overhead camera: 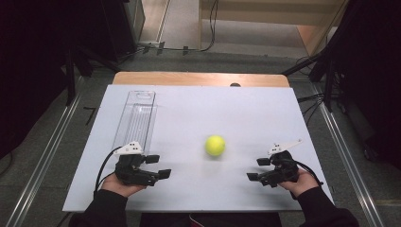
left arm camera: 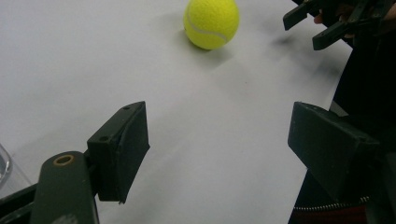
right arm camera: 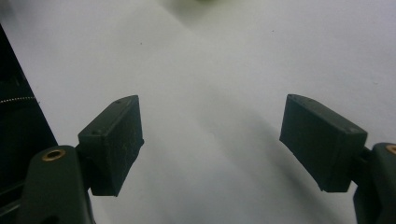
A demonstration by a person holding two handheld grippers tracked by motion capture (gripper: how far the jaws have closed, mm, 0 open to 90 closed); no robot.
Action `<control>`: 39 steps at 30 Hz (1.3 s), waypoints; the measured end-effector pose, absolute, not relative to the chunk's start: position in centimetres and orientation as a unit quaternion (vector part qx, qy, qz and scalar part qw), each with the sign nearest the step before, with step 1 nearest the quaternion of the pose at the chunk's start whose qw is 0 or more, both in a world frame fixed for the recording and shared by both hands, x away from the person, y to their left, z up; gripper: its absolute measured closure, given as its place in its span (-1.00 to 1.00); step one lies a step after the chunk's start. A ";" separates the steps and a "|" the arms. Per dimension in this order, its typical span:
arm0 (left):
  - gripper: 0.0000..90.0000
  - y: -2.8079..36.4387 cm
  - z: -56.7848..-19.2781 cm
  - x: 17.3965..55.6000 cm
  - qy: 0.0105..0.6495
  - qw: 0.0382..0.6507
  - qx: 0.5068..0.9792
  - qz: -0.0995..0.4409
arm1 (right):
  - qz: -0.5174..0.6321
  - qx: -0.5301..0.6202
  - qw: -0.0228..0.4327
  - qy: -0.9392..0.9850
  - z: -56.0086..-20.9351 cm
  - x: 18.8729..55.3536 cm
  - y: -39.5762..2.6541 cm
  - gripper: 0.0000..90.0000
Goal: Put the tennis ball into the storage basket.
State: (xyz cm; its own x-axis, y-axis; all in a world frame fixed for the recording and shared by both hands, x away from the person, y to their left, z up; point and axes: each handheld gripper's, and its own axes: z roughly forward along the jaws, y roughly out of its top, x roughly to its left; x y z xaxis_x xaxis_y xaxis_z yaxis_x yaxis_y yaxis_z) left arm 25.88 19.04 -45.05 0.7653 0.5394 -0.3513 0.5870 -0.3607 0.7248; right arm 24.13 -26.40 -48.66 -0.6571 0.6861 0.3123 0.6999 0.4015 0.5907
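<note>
Two grippers rest low on the white surface (overhead camera: pixel 189 118). High view: tennis ball (overhead camera: pixel 215 145) lies between left gripper (overhead camera: pixel 158 166) and right gripper (overhead camera: pixel 257 169). Gripper views: both jaws parted, empty, ball (left arm camera: pixel 211 22) ahead, untouched. Judged step: approach; next, straddle ball and close.
</note>
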 end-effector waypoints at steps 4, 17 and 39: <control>-0.55 18.4 -44.9 26.1 0.338 0.444 0.829 -0.027 | -0.357 -0.413 0.009 -0.838 -48.7 24.1 -26.4 -0.57; -0.73 16.9 -44.4 26.3 0.329 0.443 0.834 -0.031 | -0.358 -0.411 0.005 -0.838 -48.7 24.1 -26.3 -0.57; -1.00 14.4 -43.7 27.2 0.319 0.449 0.834 -0.032 | -0.358 -0.411 0.005 -0.839 -48.6 24.1 -26.3 -0.57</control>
State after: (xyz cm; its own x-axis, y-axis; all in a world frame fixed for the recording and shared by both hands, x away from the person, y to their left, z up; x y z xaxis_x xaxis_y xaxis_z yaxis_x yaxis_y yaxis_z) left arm 27.21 14.44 -43.72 0.7948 0.5035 -0.3389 0.5603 -0.3943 0.7284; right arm 24.08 -26.30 -48.65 -0.6627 0.6854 0.3017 0.6921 0.4067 0.5963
